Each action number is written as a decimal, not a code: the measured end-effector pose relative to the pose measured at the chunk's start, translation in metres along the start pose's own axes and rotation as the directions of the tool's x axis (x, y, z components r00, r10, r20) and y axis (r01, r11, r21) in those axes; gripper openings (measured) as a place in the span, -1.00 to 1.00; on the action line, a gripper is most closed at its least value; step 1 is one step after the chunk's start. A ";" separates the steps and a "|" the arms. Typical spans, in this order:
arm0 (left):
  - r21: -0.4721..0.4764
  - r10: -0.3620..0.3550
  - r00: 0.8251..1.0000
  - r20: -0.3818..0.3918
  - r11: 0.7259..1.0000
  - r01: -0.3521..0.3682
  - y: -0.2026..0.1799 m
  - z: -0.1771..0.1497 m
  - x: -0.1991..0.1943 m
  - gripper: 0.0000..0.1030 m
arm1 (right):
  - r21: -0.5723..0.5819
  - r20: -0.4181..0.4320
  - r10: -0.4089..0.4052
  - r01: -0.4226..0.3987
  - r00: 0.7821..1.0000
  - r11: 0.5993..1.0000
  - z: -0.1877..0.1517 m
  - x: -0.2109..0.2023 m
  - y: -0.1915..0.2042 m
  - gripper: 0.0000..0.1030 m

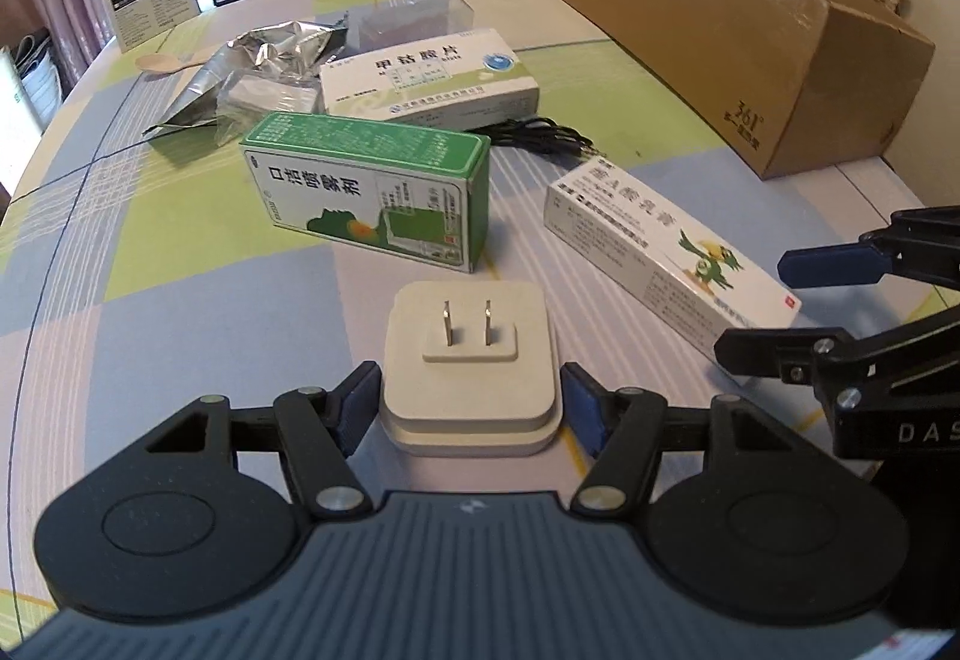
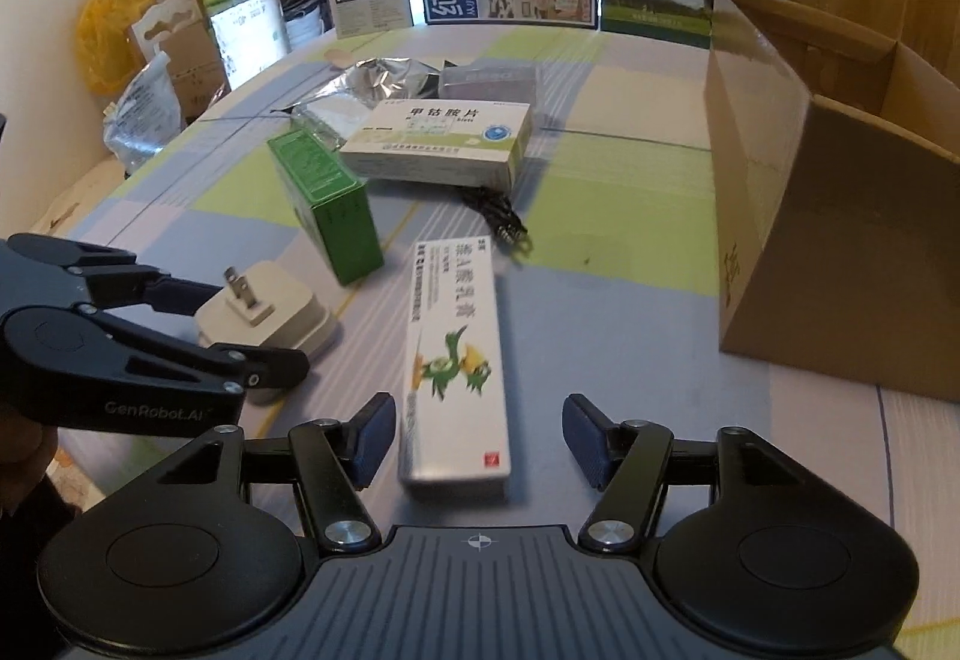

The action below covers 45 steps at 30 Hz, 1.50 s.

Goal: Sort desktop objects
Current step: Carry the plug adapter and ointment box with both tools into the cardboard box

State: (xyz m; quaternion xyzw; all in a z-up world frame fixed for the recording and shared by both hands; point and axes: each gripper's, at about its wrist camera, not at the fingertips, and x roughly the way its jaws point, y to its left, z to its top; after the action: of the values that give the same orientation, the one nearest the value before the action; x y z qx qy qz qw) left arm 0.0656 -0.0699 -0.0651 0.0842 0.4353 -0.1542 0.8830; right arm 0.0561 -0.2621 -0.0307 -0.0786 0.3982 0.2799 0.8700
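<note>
Left wrist view: my left gripper (image 1: 471, 408) straddles the white plug adapter (image 1: 471, 378), which lies prongs-up on the checked tablecloth (image 1: 180, 360); the blue pads (image 1: 360, 402) sit at its two flanks, though I can't tell if they press it or merely bracket it. I judge the adapter a dense, rigid block with smooth rounded sides, so best gripped low on the flat flanks, clear of the prongs. Behind it stands a green box (image 1: 372, 192) printed 口洁喷雾剂, then a flat white box (image 1: 429, 78) reading 甲钴胺片, and crumpled foil (image 1: 264, 60). The brown carton (image 1: 750, 42) shows "361°". Right wrist view: my right gripper (image 2: 480, 438) is spread wide around the near end of the long white ointment box (image 2: 456, 354), which lies flat pointing away, left pad beside it, right pad well apart. It looks like light, crushable card; take it across the narrow width. Its parrot print is clear, its lettering blurred. Rear cartons read 纯牛奶, "PURE MILK"; the other tool reads "GenRobot.AI".
</note>
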 end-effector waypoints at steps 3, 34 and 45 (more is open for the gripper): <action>-0.019 0.002 1.000 0.005 1.000 -0.002 0.001 0.003 0.004 0.18 | -0.024 -0.003 0.006 -0.006 1.000 1.000 0.003 0.007 0.002 0.15; -0.035 -0.001 1.000 0.031 0.999 0.002 -0.015 0.015 -0.031 0.16 | 0.045 0.082 -0.093 0.090 0.992 0.995 0.019 -0.072 -0.007 -0.31; 0.054 -0.082 0.986 0.144 0.996 0.075 -0.062 0.074 -0.068 0.16 | 0.085 0.179 -0.190 0.177 0.965 0.980 0.060 -0.135 -0.059 -0.31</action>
State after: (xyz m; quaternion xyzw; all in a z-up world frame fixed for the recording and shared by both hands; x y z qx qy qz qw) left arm 0.0606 -0.1361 0.0328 0.0766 0.3688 -0.2051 0.9033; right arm 0.0567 -0.3471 0.1042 -0.0588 0.3156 0.1903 0.9277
